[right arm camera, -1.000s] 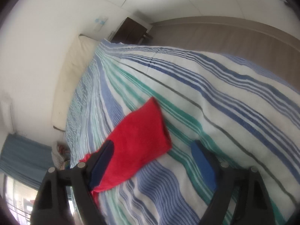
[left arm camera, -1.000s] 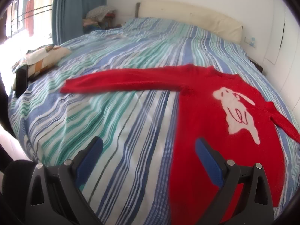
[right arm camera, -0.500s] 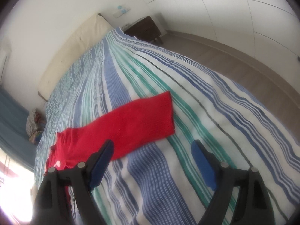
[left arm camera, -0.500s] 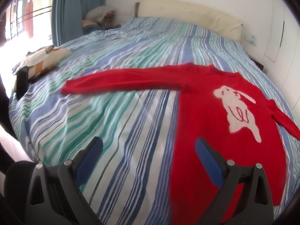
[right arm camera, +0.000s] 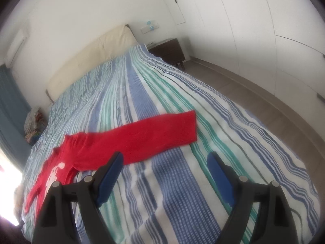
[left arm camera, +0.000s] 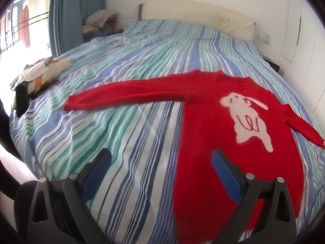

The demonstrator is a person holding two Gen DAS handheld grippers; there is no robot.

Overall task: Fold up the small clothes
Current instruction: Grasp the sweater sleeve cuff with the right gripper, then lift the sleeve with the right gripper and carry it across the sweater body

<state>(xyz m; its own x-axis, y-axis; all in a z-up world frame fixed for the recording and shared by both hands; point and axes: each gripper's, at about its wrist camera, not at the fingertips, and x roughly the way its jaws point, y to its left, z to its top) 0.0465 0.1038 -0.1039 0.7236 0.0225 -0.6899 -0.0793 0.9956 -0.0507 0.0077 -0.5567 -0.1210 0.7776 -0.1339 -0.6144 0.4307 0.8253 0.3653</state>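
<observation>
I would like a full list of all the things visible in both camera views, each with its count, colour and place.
sweater: 1, red with a white animal figure, spread flat on the bed, sleeves out
bedspread: 1, blue, green and white stripes, covers the bed
headboard: 1, cream, at the far end of the bed
curtain: 1, blue, by the window
folded clothes: 1 pile, patterned, at the bed's window-side edge
clothes heap: 1, mixed colours, beside the headboard
nightstand: 1, dark brown, beside the bed by the wardrobe
wardrobe: 1, white, along the wall
left gripper: 1, black with blue pads, open above the sweater's hem
right gripper: 1, black with blue pads, open near the sleeve
</observation>
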